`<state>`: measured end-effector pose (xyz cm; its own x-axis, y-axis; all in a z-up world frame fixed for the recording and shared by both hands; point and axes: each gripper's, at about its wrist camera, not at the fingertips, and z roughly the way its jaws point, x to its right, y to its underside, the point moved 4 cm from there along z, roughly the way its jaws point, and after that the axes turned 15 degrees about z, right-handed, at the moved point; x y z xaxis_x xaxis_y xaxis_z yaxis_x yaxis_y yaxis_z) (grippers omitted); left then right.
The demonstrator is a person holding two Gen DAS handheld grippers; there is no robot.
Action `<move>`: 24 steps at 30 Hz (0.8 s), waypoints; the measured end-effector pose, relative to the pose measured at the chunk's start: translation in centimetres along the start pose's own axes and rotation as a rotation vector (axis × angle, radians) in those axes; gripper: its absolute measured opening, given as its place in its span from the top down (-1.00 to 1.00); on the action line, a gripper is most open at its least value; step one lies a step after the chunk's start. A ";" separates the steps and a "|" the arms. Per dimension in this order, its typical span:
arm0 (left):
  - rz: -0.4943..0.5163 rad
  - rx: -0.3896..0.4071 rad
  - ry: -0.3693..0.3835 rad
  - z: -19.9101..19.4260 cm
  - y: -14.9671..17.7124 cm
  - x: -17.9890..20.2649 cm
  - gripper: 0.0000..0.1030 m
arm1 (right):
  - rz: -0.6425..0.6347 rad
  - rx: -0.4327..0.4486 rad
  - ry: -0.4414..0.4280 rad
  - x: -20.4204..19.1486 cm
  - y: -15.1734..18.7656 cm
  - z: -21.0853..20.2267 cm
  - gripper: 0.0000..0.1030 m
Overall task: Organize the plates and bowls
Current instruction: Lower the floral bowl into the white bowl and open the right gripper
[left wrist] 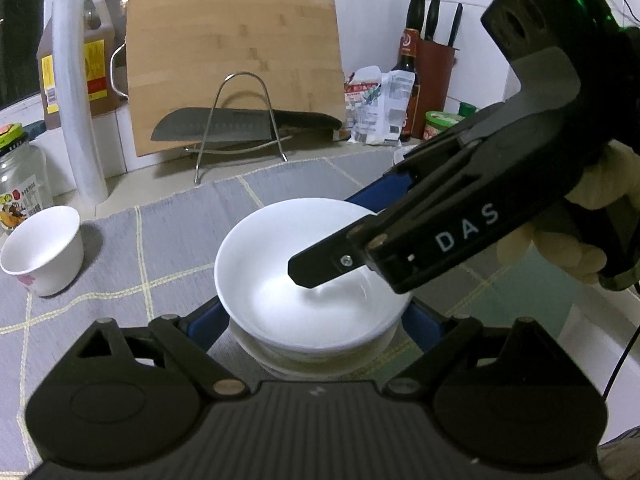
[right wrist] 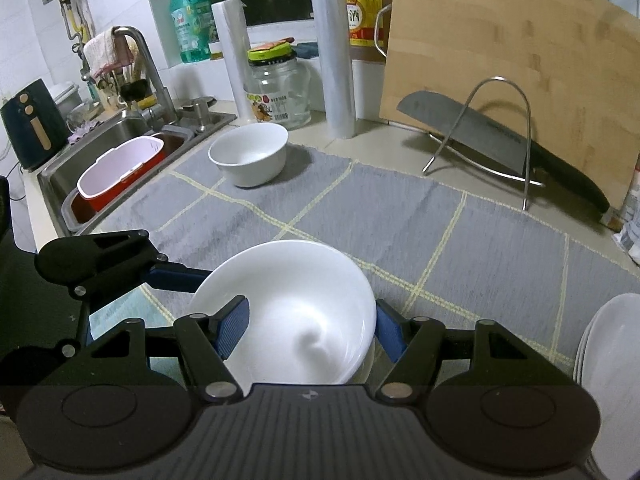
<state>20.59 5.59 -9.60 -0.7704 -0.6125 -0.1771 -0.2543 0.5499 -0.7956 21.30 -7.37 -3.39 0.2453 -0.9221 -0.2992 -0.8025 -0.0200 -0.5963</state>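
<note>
A white bowl (left wrist: 308,276) sits on top of another bowl (left wrist: 320,364) on the grey checked mat. My left gripper (left wrist: 316,320) is open, its blue pads on either side of the stack. My right gripper (right wrist: 308,332) holds the top bowl (right wrist: 288,312): one finger is inside it, the other outside its rim. In the left wrist view that inner finger (left wrist: 320,264) reaches down into the bowl. A second white bowl (right wrist: 249,155) stands far left on the mat, also in the left wrist view (left wrist: 42,250). A stack of white plates (right wrist: 612,364) lies at the right.
A bamboo cutting board (left wrist: 234,64) leans at the back with a knife (left wrist: 224,128) on a wire stand. A plastic roll (left wrist: 76,96), oil jug and glass jar (right wrist: 280,92) stand behind. The sink (right wrist: 116,148) with a red tub lies left. Sauce bottle and packets are back right.
</note>
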 end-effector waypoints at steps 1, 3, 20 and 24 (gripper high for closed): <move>0.001 -0.002 0.000 0.0 0.0 0.0 -0.79 | 0.002 -0.001 0.000 0.0 0.1 0.1 -0.41; 0.002 -0.006 0.002 0.1 0.1 0.1 -0.79 | 0.005 -0.005 0.000 0.1 0.2 0.1 -0.41; 0.011 -0.023 0.006 0.6 0.1 0.1 -0.80 | 0.025 -0.016 -0.003 0.7 0.2 0.7 -0.41; 0.029 -0.033 -0.008 0.7 0.2 0.2 -0.82 | 0.023 -0.018 -0.006 0.7 0.3 0.7 -0.49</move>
<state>20.80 5.12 -10.19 -0.7732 -0.6005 -0.2041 -0.2515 0.5857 -0.7705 21.57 -7.74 -4.27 0.2295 -0.9201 -0.3173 -0.8177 -0.0055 -0.5756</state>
